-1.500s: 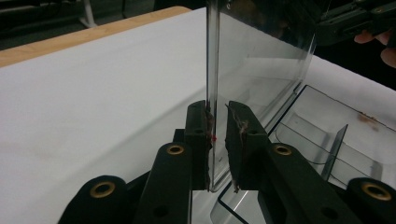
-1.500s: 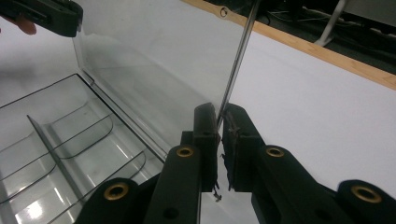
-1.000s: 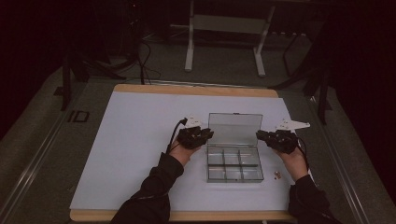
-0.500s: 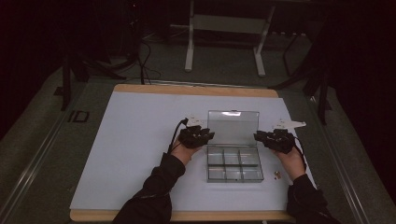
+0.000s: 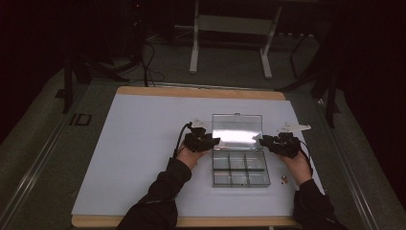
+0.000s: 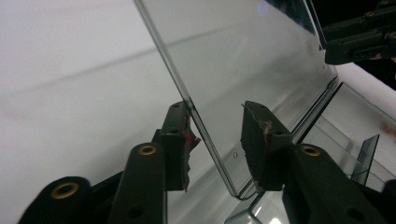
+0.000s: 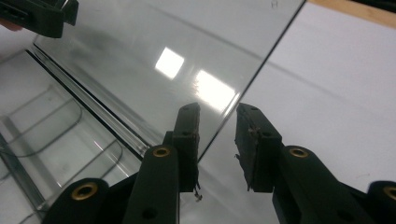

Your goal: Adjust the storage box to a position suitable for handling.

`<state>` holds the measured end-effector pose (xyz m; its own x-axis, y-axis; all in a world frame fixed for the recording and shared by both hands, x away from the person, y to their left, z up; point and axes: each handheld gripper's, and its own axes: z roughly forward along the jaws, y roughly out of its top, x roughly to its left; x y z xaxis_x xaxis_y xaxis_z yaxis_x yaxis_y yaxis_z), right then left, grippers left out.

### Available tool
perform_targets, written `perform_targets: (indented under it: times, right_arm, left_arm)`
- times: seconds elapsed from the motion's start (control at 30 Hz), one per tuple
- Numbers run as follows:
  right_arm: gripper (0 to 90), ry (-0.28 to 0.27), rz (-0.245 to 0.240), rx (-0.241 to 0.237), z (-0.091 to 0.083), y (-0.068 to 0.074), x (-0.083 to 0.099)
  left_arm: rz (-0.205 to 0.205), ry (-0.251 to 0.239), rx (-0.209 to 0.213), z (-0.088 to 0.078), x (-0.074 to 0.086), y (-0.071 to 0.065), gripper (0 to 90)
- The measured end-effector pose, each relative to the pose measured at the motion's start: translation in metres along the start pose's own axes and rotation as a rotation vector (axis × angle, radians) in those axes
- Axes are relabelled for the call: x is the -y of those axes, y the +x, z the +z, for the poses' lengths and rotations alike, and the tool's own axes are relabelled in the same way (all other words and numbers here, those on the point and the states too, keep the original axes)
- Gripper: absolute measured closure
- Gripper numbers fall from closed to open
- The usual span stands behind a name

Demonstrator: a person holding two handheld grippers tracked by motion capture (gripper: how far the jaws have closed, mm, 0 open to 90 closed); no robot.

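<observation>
The raised clear lid [image 5: 237,130] of the compartment box [image 5: 239,170] stands as a wall between the left hand-held gripper [image 5: 214,142] and the right hand-held gripper [image 5: 262,140]; each lid edge sits in the gap between parted jaws that have just been opening. A small item [image 5: 283,180] lies just right of the box near the right hand. Left of the box and beyond the lid, the white worktop [image 5: 139,148] offers broad open room.

I see a dim room: grey floor [image 5: 230,67] beyond my white-topped bench [image 5: 143,143], a pale metal frame [image 5: 230,28] standing there, dark cables [image 5: 148,57] trailing beside it.
</observation>
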<state>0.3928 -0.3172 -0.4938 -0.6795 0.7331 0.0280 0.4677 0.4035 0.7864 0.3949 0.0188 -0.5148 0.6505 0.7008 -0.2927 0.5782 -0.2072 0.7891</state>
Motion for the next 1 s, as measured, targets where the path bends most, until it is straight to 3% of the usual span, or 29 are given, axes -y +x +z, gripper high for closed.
perform_targets:
  times: [0.03,0.13,0.23,0.37,0.53,0.67,0.77,0.93,1.0]
  right_arm:
    - [69.7,0.008,-0.002,-0.002,0.001,0.0,0.0]
    - [69.4,0.026,-0.011,0.0,0.005,0.002,0.001]
    - [69.4,0.031,0.001,-0.003,0.006,0.002,0.001]
    - [69.1,0.046,-0.002,-0.011,0.007,0.002,0.001]
    - [68.5,0.057,-0.009,-0.02,0.01,0.004,0.001]
    - [66.5,0.069,-0.009,-0.032,0.01,0.004,0.0]
    - [63.9,0.074,-0.011,-0.035,0.009,0.004,-0.001]
    - [60.3,0.082,-0.014,-0.045,0.006,0.005,-0.003]
    - [57.1,0.088,-0.02,-0.049,0.004,0.004,-0.004]
  left_arm:
    - [0.0,0.0,0.0,0.0,0.0,0.0,59.7]
    - [-0.066,0.015,0.029,0.003,0.003,0.007,58.2]
    - [-0.083,0.02,0.034,0.003,0.003,0.008,58.0]
    - [-0.082,0.037,0.011,0.005,0.004,0.009,53.9]
    - [-0.056,0.041,0.009,0.005,0.006,0.008,55.6]
    - [-0.02,0.024,0.013,-0.001,0.003,0.003,38.5]
    - [0.01,0.019,0.041,-0.005,0.002,0.002,17.8]
    - [0.045,0.014,0.056,-0.009,0.002,-0.001,1.9]
    - [0.07,0.014,0.049,-0.013,0.003,-0.002,1.9]
